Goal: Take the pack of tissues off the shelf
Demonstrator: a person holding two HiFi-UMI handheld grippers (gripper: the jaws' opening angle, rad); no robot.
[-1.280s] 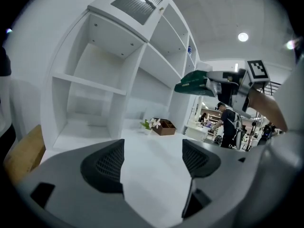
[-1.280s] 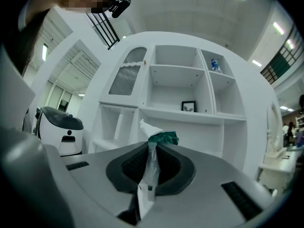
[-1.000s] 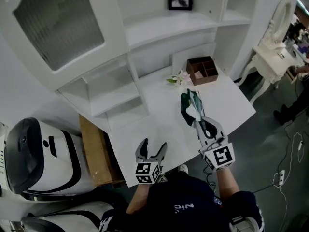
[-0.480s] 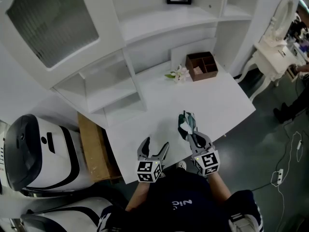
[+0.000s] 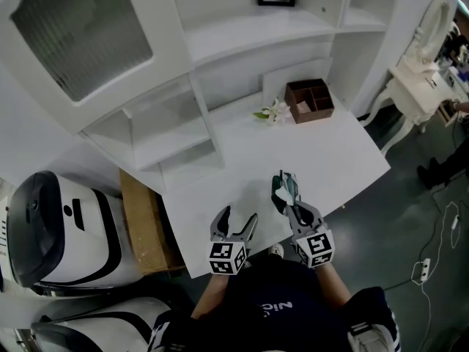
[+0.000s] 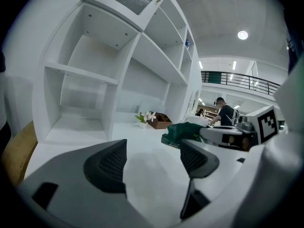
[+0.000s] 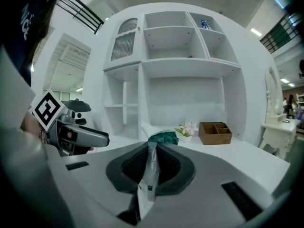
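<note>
Head view: left gripper (image 5: 234, 220) at the desk (image 5: 330, 152) edge, jaws spread, nothing btwn them. Just right of it, right gripper (image 5: 292, 210) is clamped on the tissue pack (image 5: 281, 187), clear of the shelf (image 5: 249, 35), low at the desk. Risk: only a thin wrapper edge (image 7: 151, 175) is pinched, so any jerk could tear it or drop the pack

Bright, even light; perhaps fisheye-warped edges

The head view looks steeply down on the white desk (image 5: 315, 152) from above. Each gripper view sits low behind its own jaws, facing the shelf unit (image 7: 185, 65). All three share the wooden organiser box (image 5: 309, 100).
</note>
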